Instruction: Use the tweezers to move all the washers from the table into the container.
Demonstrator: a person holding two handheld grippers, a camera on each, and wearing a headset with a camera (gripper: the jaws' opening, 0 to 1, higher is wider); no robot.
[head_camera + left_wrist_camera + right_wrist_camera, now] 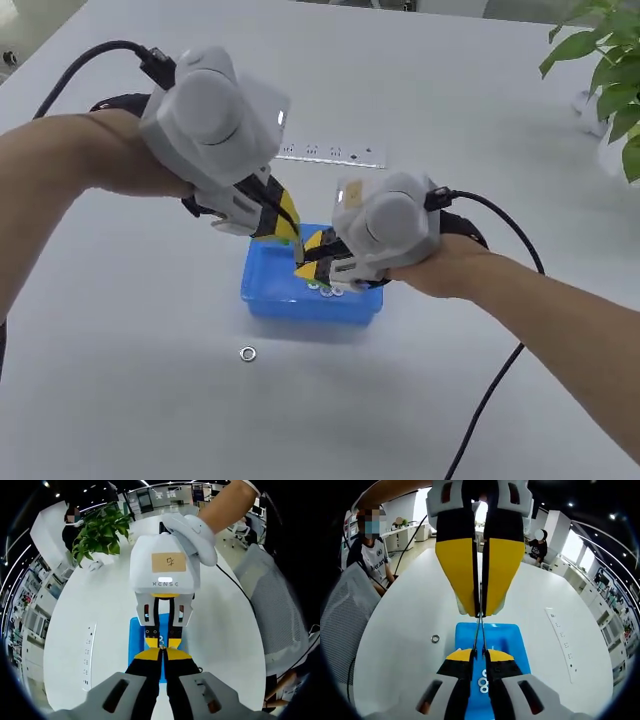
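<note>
Left gripper [162, 652] and right gripper [479, 655] both clamped tweezers [480, 632] over container [262, 290]; tweezers narrow, tips hidden. One washer [247, 353] lay on table [450, 110].

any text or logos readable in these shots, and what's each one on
"XENSE": printed on the white body of the right gripper, seen in the left gripper view.
Handwritten mark on the tan sticker just above that print: one character, not clear enough to read.
Markings on the white socket strip: too small to read.
</note>
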